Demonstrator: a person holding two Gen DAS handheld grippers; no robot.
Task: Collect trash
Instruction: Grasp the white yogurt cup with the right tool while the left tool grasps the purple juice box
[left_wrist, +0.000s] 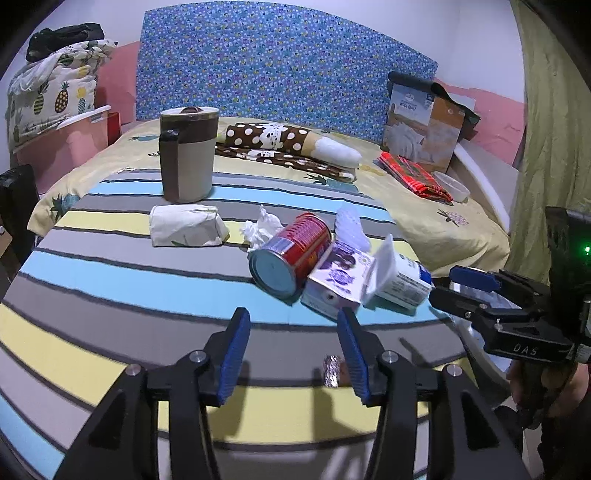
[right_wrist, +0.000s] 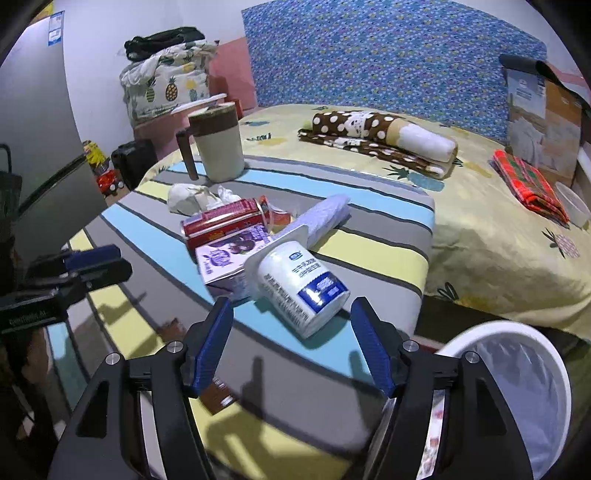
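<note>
Striped bedding (right_wrist: 369, 254) carries the litter: a white yogurt cup (right_wrist: 301, 286) lies tipped on its side against a purple carton (right_wrist: 229, 262) and red can (left_wrist: 291, 251), just ahead of the right gripper (right_wrist: 291, 343), whose jaws gape empty. The left gripper (left_wrist: 291, 343) (likewise agape, holding nothing) faces the can. Straddling the cup's body squarely before closing looks wisest, the white bin (right_wrist: 517, 387) being close by.

Left gripper (left_wrist: 291, 325) fingers apart, empty, above striped surface (left_wrist: 110, 288); red can (left_wrist: 295, 251), purple carton (left_wrist: 338, 280), yogurt cup (left_wrist: 397, 280) touching ahead.
</note>
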